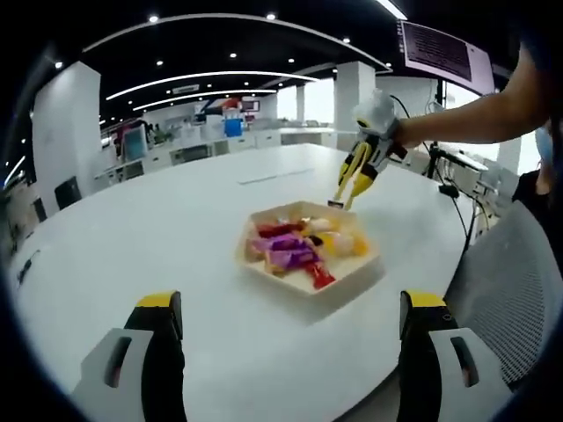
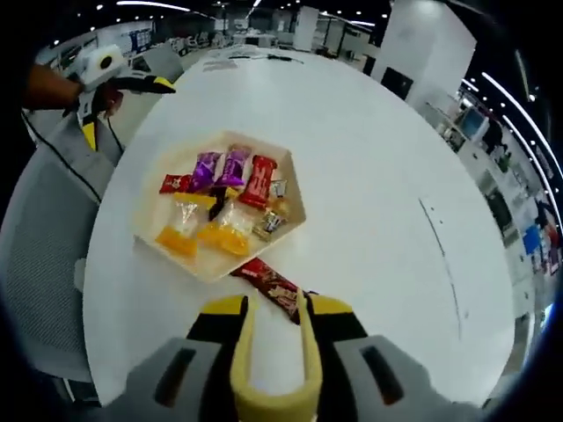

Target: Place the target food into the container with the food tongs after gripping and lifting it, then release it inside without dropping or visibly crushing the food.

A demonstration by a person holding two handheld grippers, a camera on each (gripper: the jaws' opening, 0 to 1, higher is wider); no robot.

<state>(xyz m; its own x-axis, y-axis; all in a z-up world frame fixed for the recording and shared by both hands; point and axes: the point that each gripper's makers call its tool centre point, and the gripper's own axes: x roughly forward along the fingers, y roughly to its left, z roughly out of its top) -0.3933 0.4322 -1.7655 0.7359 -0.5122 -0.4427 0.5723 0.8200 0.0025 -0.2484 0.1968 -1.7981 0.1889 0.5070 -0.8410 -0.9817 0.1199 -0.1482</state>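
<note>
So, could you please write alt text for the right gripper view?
The right gripper, jaws slightly apart, hovers over a red-wrapped snack bar lying on the white table beside a pale tray of wrapped candies. The left gripper shows at upper left.

A shallow wooden tray [image 2: 295,204] sits on the round white table [image 2: 387,176]. In the tray lie wrapped snacks: two purple packs [image 2: 220,167] and a red pack [image 2: 259,180] on the side far from the right claw [image 2: 274,327], and yellow packs [image 2: 204,230] on the near side. A dark red bar [image 2: 271,283] lies on the table just outside the tray's near edge, between tray and claw. The right claw's jaws stand slightly apart, its yellow tongs just short of the bar. Beyond the tray, the left claw [image 2: 132,83] hangs past the table's edge.
</note>
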